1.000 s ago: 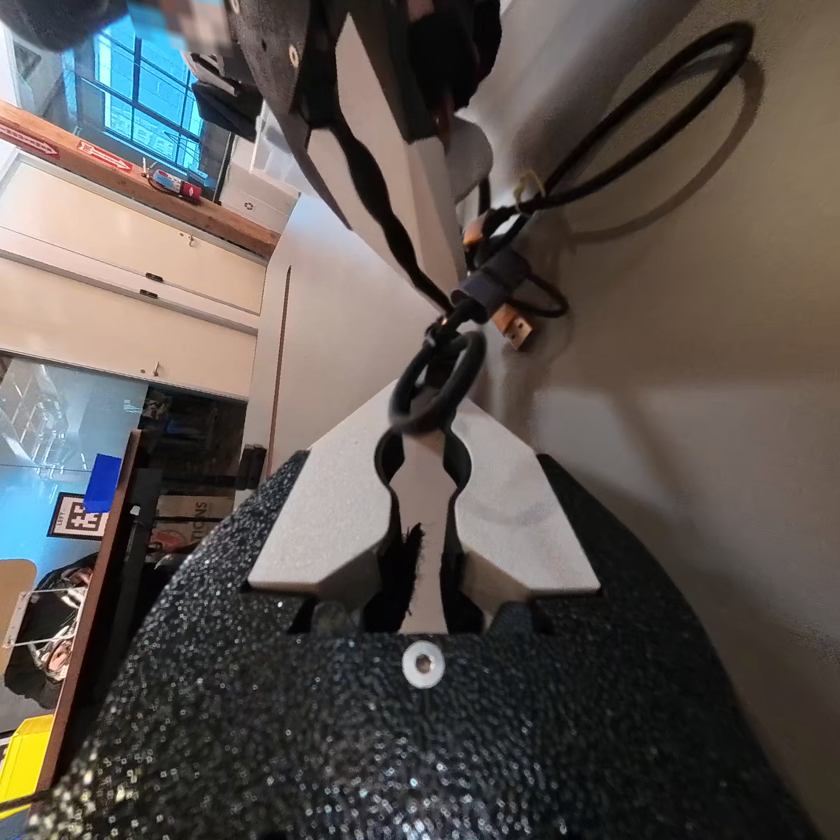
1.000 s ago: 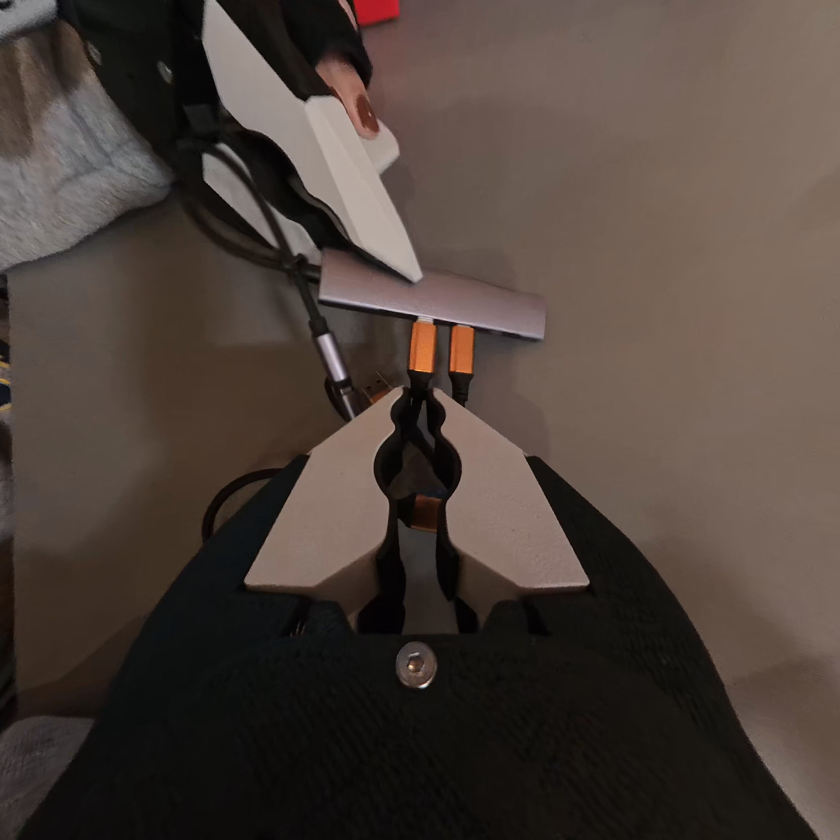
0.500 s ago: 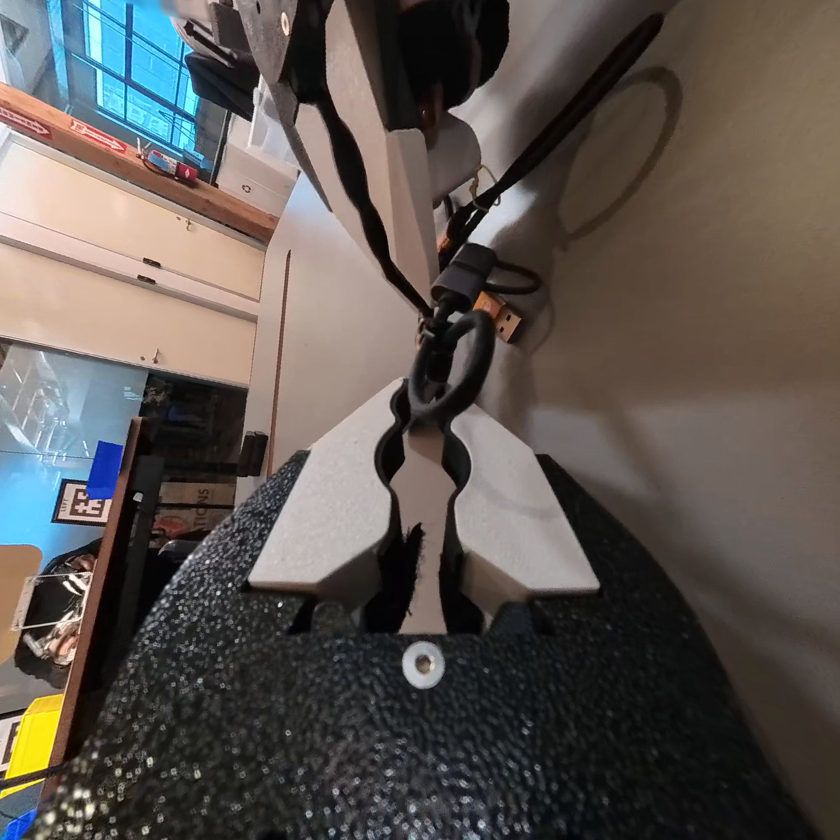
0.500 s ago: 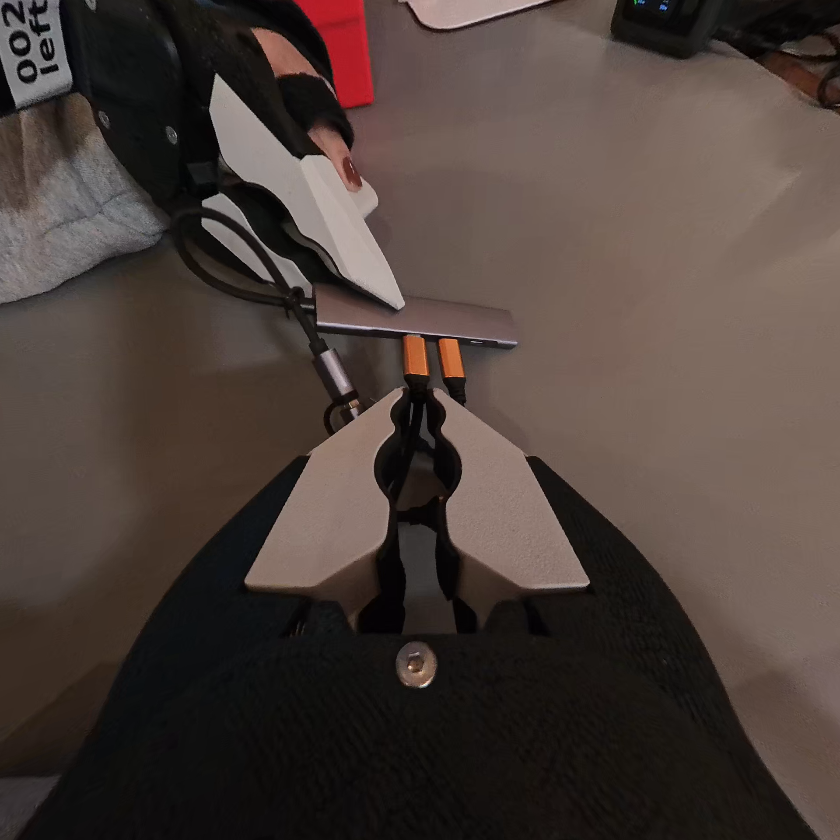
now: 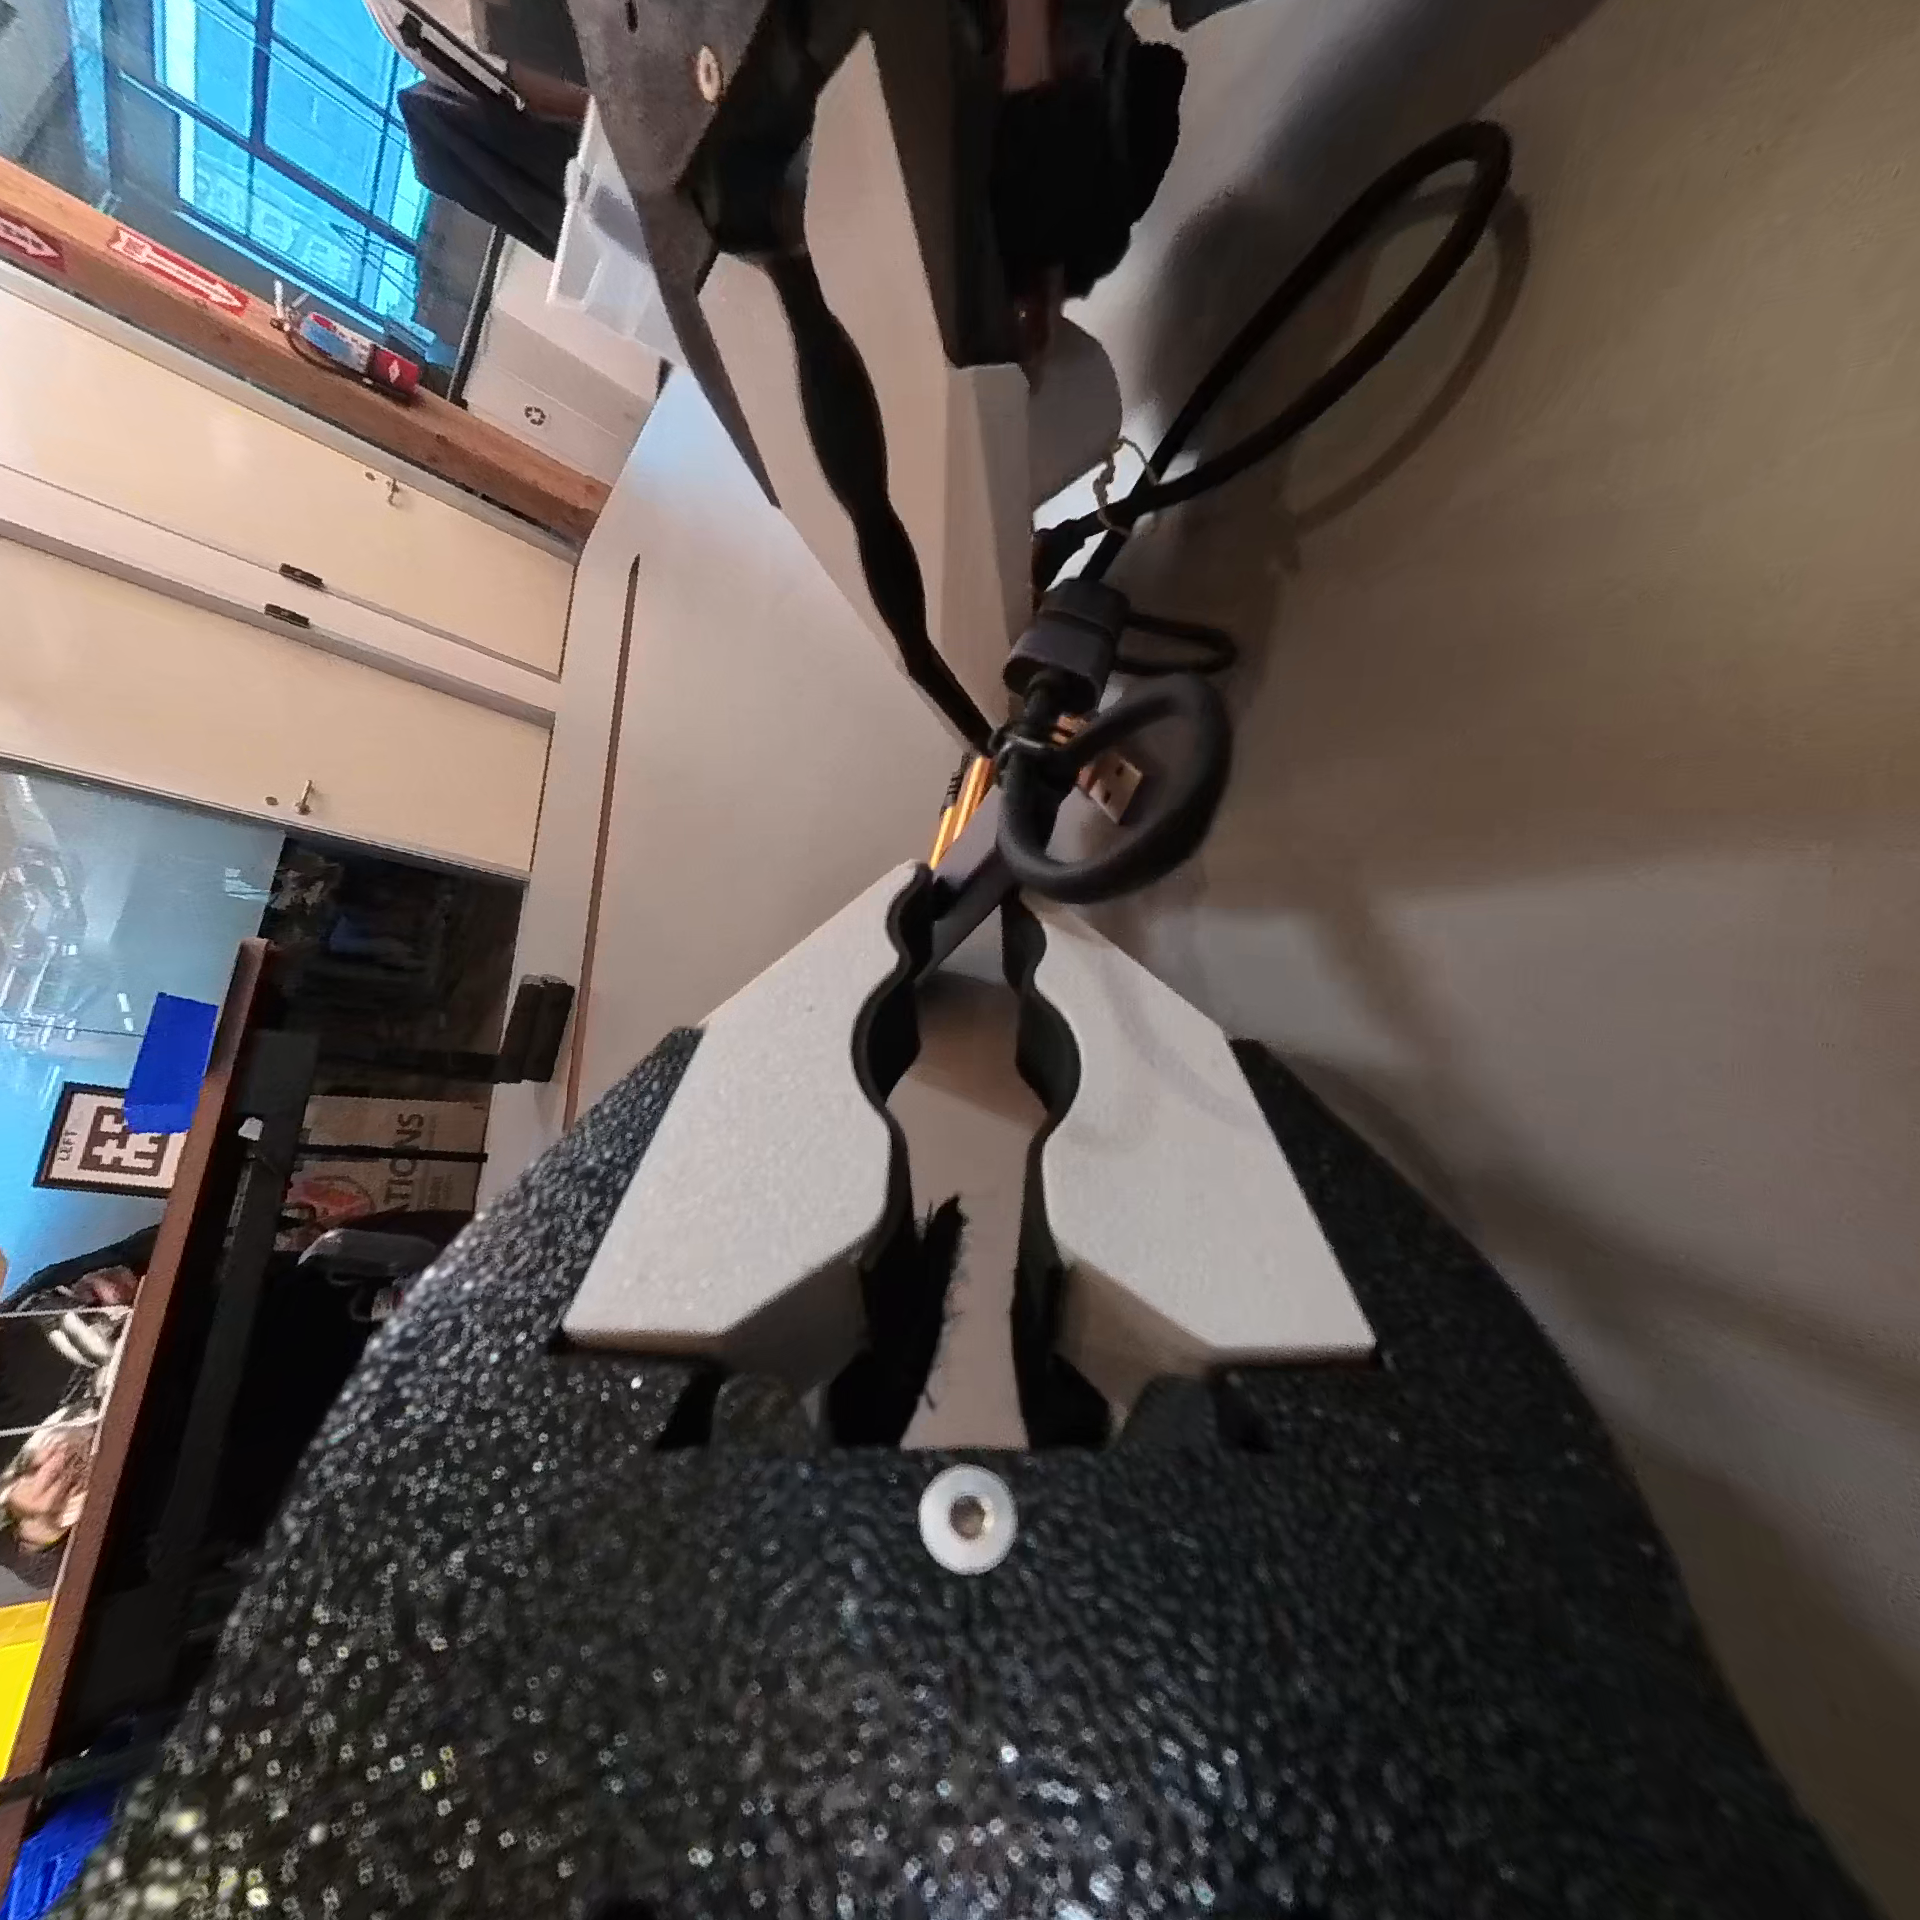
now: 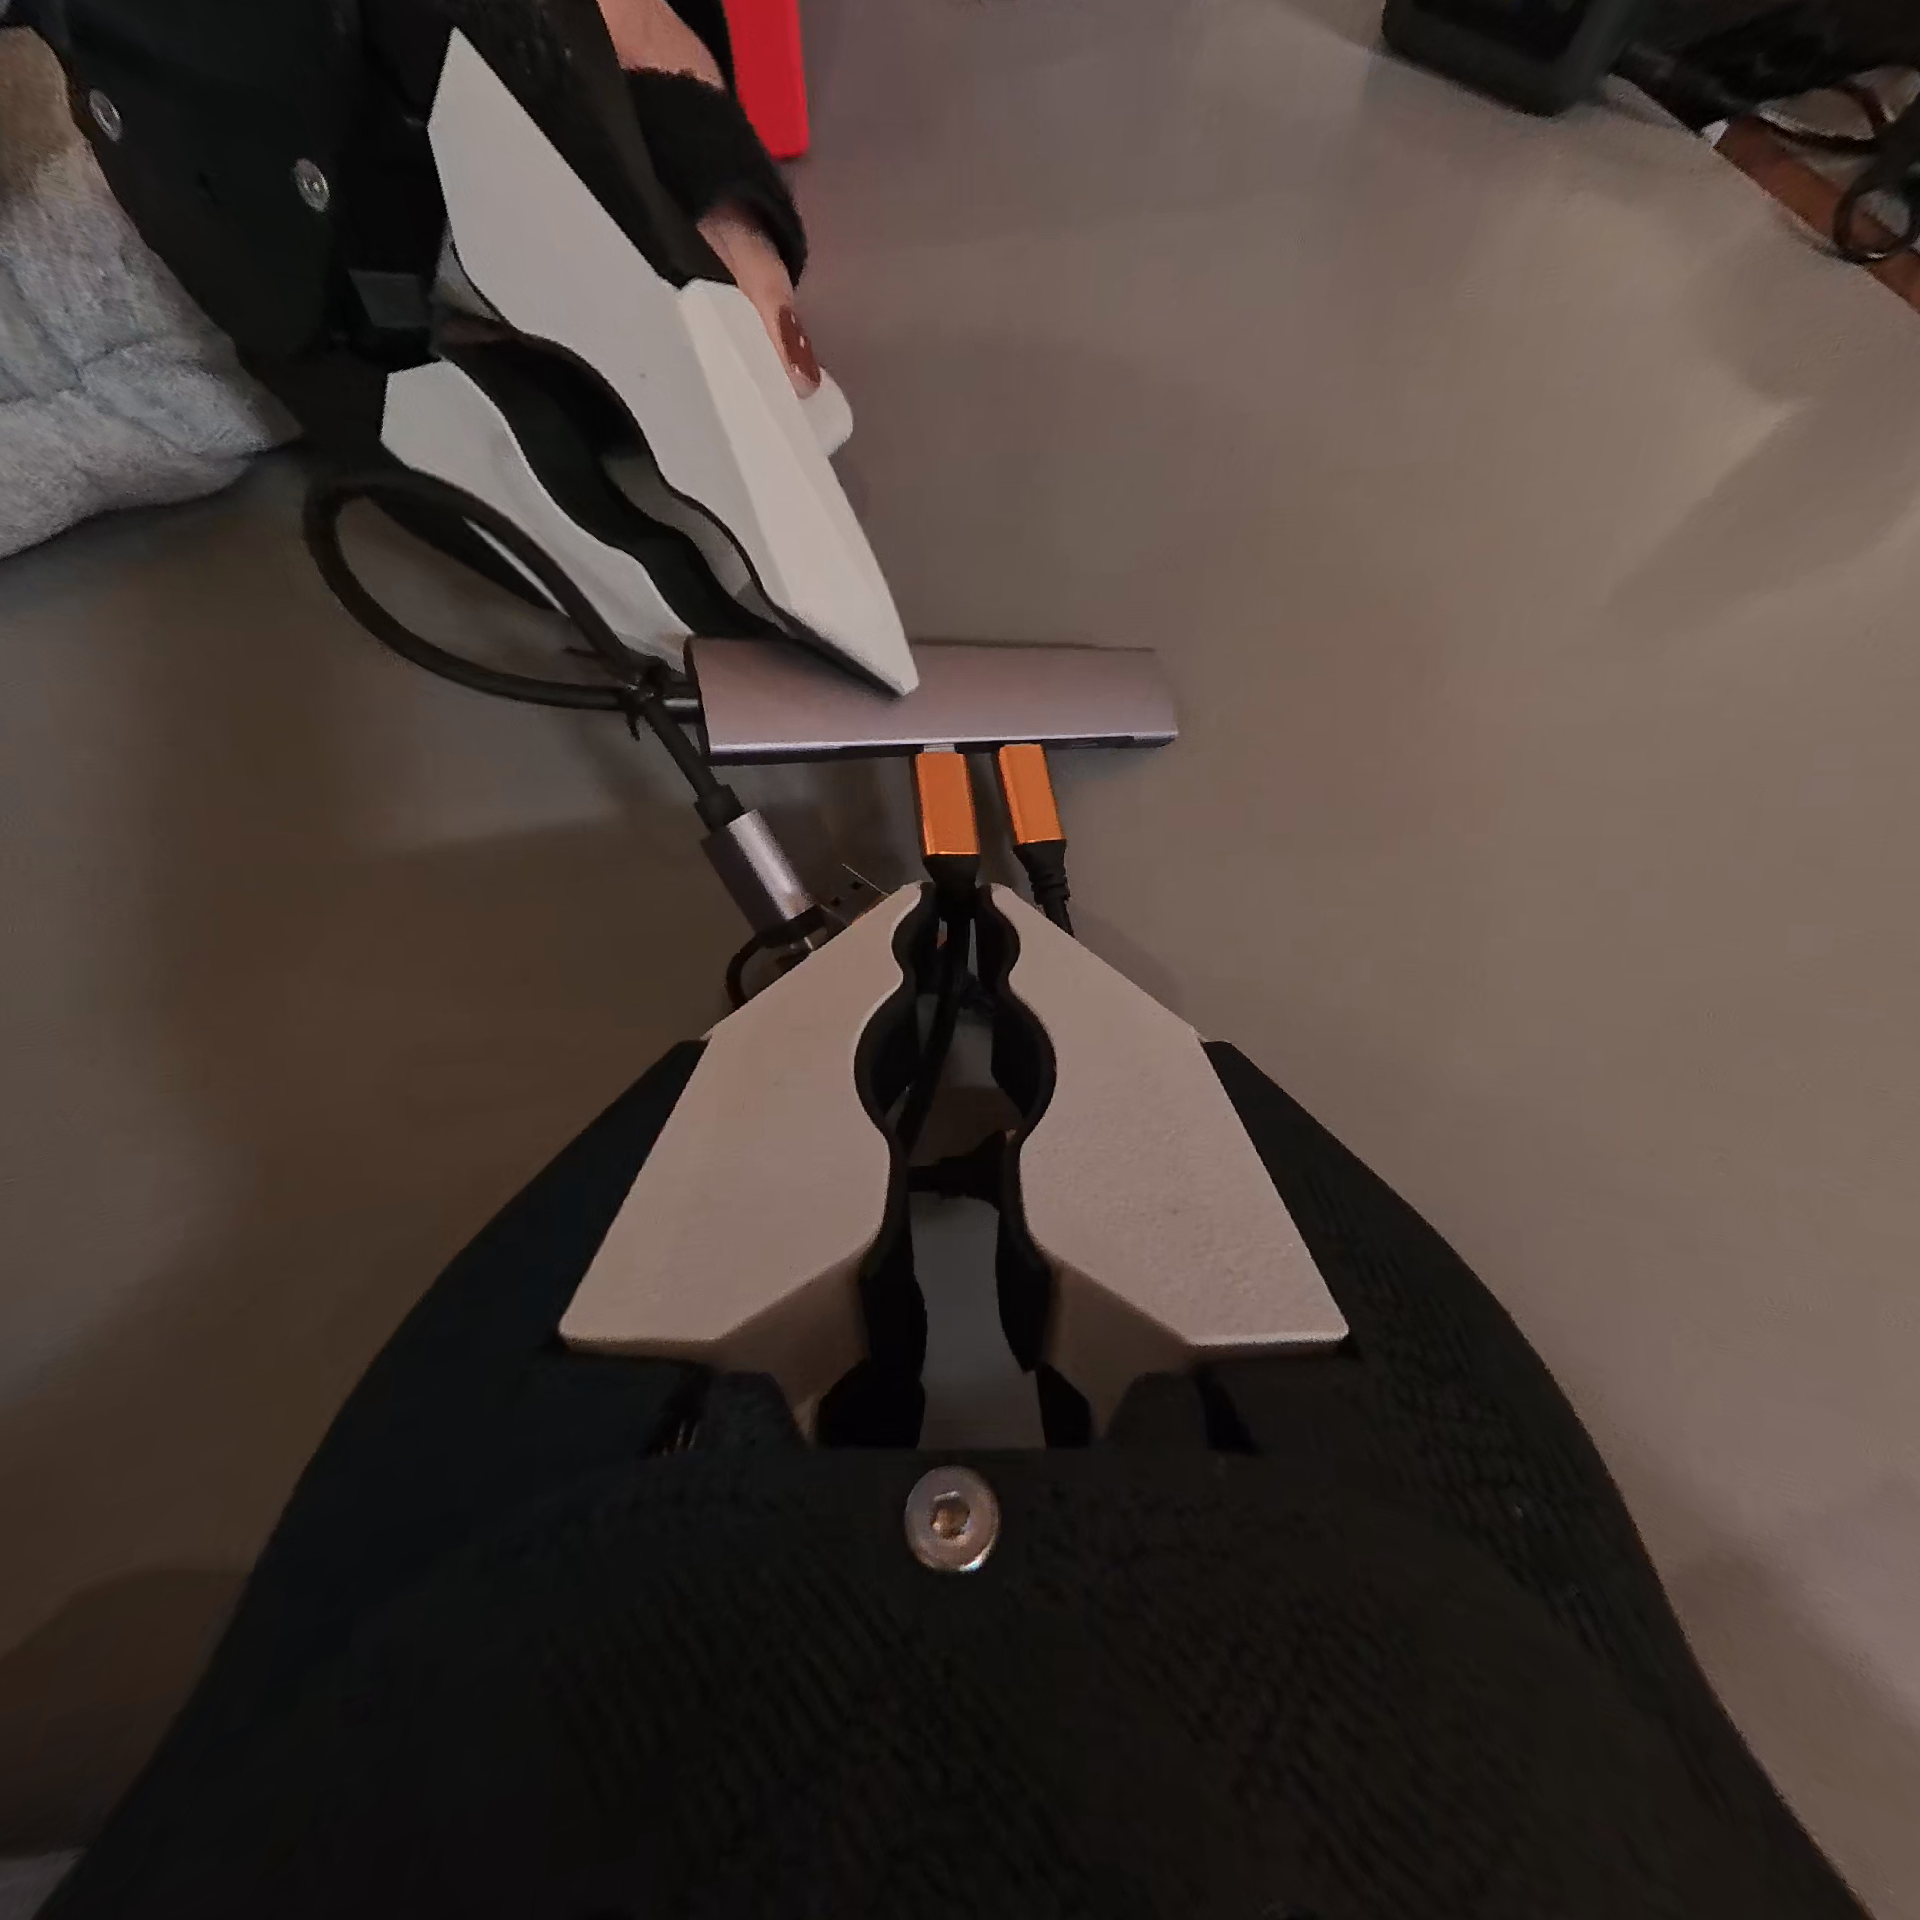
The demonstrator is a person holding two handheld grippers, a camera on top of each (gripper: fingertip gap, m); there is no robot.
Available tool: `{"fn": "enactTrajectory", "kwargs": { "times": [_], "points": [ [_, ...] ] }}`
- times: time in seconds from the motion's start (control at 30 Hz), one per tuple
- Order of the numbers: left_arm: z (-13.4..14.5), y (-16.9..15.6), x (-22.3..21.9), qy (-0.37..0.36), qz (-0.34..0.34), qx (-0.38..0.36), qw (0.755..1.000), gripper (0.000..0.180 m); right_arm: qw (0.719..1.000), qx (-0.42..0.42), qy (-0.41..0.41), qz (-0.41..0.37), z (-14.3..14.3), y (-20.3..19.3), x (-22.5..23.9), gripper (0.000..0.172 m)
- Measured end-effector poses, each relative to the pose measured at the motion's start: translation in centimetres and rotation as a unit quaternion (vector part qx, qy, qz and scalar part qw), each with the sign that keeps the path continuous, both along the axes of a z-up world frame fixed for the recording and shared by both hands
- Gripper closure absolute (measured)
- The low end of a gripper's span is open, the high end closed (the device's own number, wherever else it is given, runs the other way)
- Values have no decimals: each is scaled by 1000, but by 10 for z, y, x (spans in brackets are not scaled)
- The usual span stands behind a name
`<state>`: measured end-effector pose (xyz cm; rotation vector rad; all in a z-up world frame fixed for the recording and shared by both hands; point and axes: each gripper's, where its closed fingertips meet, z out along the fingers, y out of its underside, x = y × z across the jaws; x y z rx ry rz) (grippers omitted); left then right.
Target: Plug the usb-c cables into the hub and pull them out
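A grey hub [image 6: 1039, 696] lies low over the grey table [image 6: 1455, 727]. Two orange usb-c plugs [image 6: 945, 805] [image 6: 1029, 795] sit side by side in its near edge. My left gripper [image 6: 800, 665] is shut on the hub's left end, one white finger on top. In the left wrist view the hub's dark edge [image 5: 971, 873] slants between my left gripper's tips [image 5: 961, 899]. My right gripper [image 6: 961, 899] is shut on the black cable [image 6: 951, 935] just behind the left orange plug. The right gripper also shows in the left wrist view [image 5: 987, 727].
The hub's own black cable [image 6: 416, 603] loops left and ends in a silver plug [image 6: 753, 868] beside my right fingers. An orange USB-A plug [image 5: 1117, 784] lies on the table. A red box [image 6: 764, 73] and a dark device [image 6: 1507, 52] stand at the back. Both grippers' tips are close together, under 4 cm apart. Both grippers' tips are roughly 35 cm from the dark device [image 6: 1507, 52].
The right gripper has stayed shut on the cable behind the left plug. In the left wrist view the hub has turned between the tips and the cable loop has swung right.
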<state>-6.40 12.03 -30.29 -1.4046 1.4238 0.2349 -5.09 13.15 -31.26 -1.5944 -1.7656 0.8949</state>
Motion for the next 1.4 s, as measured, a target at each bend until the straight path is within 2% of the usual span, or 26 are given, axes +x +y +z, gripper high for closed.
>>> {"fn": "enactTrajectory", "kwargs": {
  "times": [0.1, 0.13, 0.2, 0.27, 0.33, 0.4, 0.47, 0.6, 0.7, 1.03, 1.2, 1.3, 1.4],
  "points": [
    [1, 2, -2, 3, 6, 26, 1000, 165, 1000, 7, 4, 5, 1, -1, -1, 168],
    [2, 5, -2, 2, 16, 36, 999, 148, 1000, 7, 5, 9, 1, -2, -1, 168],
    [2, 11, -6, 13, 40, 49, 998, 135, 1000, 14, 5, 13, 1, -3, -2, 167],
    [-4, 13, -10, 33, 48, 44, 997, 143, 1000, 19, 6, 16, 1, -4, -2, 168],
    [-9, 10, -9, 41, 36, 32, 998, 164, 999, 24, 8, 20, 2, -5, -2, 167],
    [-8, 11, -10, 56, 39, 50, 996, 170, 999, 33, 14, 22, 3, -5, -3, 168],
    [-6, 11, -11, 70, 39, 55, 995, 171, 999, 38, 23, 24, 6, -5, -4, 168],
    [0, 11, -11, 46, 42, 37, 997, 173, 997, 33, 63, 13, 21, -2, -6, 168],
    [-2, 11, -9, 63, 40, 43, 996, 173, 998, 38, 54, 15, 18, -2, -4, 168],
    [0, 12, -9, 42, 50, 34, 997, 174, 997, 52, 51, 10, 20, -1, -6, 168],
    [1, 13, -6, 58, 55, 43, 996, 173, 998, 46, 51, 5, 18, 3, -4, 167],
    [1, 13, -7, 47, 55, 39, 997, 173, 997, 49, 53, 11, 19, 0, -6, 168],
    [1, 11, 0, 25, 43, 29, 998, 172, 998, 61, 23, 25, 8, -5, -7, 168]
  ]
}}
